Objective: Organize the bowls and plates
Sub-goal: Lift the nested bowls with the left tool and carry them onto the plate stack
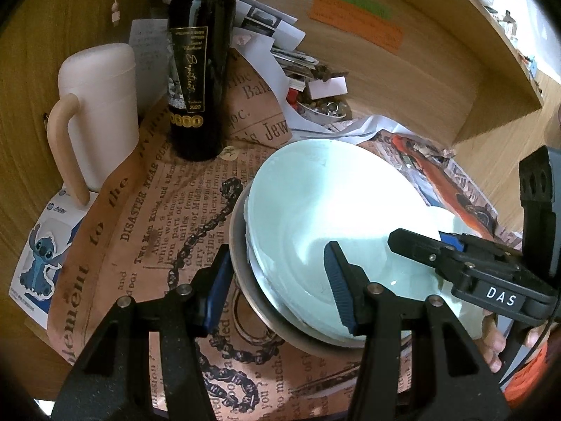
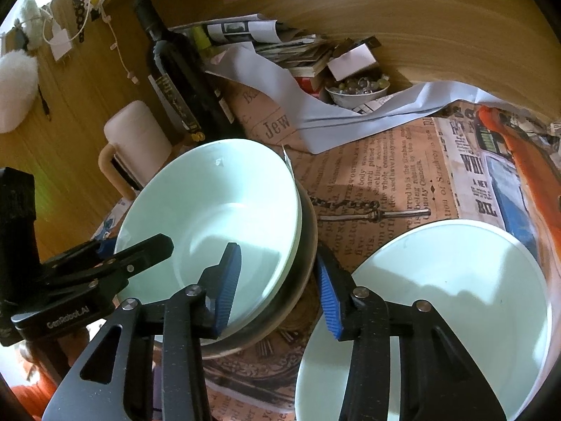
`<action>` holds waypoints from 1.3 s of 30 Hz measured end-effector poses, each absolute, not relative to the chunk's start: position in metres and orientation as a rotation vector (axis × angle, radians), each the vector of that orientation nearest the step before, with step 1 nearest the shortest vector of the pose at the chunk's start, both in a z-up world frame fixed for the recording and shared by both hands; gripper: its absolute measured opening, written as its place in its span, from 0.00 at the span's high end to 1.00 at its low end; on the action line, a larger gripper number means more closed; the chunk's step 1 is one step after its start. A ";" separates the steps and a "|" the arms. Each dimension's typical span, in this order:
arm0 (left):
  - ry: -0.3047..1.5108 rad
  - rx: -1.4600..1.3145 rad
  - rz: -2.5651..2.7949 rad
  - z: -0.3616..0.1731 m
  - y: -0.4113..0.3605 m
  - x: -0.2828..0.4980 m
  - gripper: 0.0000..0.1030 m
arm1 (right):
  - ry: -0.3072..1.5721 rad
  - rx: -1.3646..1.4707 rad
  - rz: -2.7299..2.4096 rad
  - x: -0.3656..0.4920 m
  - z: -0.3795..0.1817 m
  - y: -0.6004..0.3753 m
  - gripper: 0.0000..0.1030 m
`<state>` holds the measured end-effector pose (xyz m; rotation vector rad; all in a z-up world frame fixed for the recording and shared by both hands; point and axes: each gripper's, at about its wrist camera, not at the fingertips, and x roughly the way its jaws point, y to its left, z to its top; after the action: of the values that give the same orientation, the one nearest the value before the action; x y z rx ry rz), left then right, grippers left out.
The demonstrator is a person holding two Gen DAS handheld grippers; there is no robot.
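A pale green bowl (image 1: 326, 217) sits nested in a grey metal bowl (image 1: 245, 280) on the newspaper-print cloth. My left gripper (image 1: 277, 287) is open, its jaws astride the near-left rim of the stack. My right gripper (image 2: 277, 287) is open too, its left finger inside the green bowl (image 2: 210, 210) and its right finger outside the grey bowl (image 2: 308, 245). The right gripper (image 1: 420, 245) shows over the bowl's right side in the left wrist view. A second pale green dish (image 2: 455, 298) lies at the lower right.
A dark wine bottle (image 1: 196, 70) and a cream lidded mug (image 1: 101, 112) stand behind the bowls. Loose papers (image 2: 315, 105) and a small bowl of trinkets (image 2: 357, 91) lie by the wooden back wall (image 2: 385, 17).
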<state>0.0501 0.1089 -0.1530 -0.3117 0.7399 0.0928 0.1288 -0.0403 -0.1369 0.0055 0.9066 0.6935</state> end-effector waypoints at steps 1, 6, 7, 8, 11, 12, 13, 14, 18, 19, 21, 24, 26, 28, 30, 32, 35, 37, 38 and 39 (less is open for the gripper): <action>0.738 -0.313 0.092 -0.153 0.109 0.050 0.49 | 0.902 0.004 0.691 0.128 -0.136 -0.040 0.62; 0.713 -0.310 0.095 -0.148 0.107 0.050 0.49 | 0.890 0.013 0.683 0.127 -0.132 -0.042 0.62; 0.707 -0.309 0.093 -0.147 0.106 0.050 0.49 | 0.890 0.017 0.681 0.127 -0.132 -0.043 0.62; 0.701 -0.306 0.092 -0.146 0.105 0.051 0.49 | 0.889 0.023 0.678 0.128 -0.132 -0.044 0.62; 0.689 -0.301 0.089 -0.142 0.103 0.051 0.49 | 0.880 0.032 0.672 0.127 -0.129 -0.046 0.62; 0.685 -0.301 0.087 -0.141 0.102 0.052 0.49 | 0.876 0.033 0.670 0.127 -0.128 -0.047 0.62; 0.681 -0.299 0.085 -0.140 0.101 0.052 0.49 | 0.872 0.035 0.667 0.126 -0.127 -0.049 0.62; 0.678 -0.298 0.082 -0.139 0.100 0.052 0.49 | 0.868 0.039 0.663 0.126 -0.126 -0.050 0.62; 0.662 -0.292 0.066 -0.133 0.095 0.055 0.49 | 0.853 0.044 0.649 0.125 -0.121 -0.054 0.62; 0.659 -0.290 0.063 -0.132 0.094 0.055 0.49 | 0.847 0.048 0.647 0.124 -0.119 -0.056 0.62; 0.652 -0.289 0.056 -0.130 0.092 0.055 0.49 | 0.837 0.048 0.643 0.122 -0.116 -0.059 0.62; 0.640 -0.284 0.041 -0.126 0.088 0.056 0.49 | 0.821 0.050 0.636 0.120 -0.111 -0.064 0.62; 0.633 -0.276 0.032 -0.123 0.084 0.057 0.49 | 0.813 0.054 0.630 0.119 -0.109 -0.069 0.62; 0.626 -0.266 0.022 -0.120 0.080 0.056 0.49 | 0.805 0.059 0.622 0.118 -0.107 -0.074 0.62; 0.621 -0.256 0.011 -0.118 0.075 0.056 0.49 | 0.798 0.063 0.617 0.116 -0.105 -0.079 0.62; 0.618 -0.250 0.000 -0.116 0.070 0.057 0.49 | 0.789 0.066 0.609 0.114 -0.102 -0.086 0.62; 0.614 -0.243 -0.016 -0.115 0.063 0.057 0.49 | 0.778 0.067 0.592 0.110 -0.099 -0.094 0.62; 0.611 -0.240 -0.030 -0.114 0.057 0.058 0.49 | 0.772 0.072 0.579 0.108 -0.097 -0.101 0.62; 0.611 -0.240 -0.037 -0.114 0.054 0.058 0.49 | 0.771 0.077 0.573 0.108 -0.096 -0.104 0.62; 0.610 -0.239 -0.043 -0.113 0.052 0.059 0.49 | 0.769 0.077 0.568 0.107 -0.095 -0.107 0.62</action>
<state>0.0587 0.0522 -0.1133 -0.2393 0.6100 -0.0426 0.1073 -0.1067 -0.0948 0.0775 0.7688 0.5682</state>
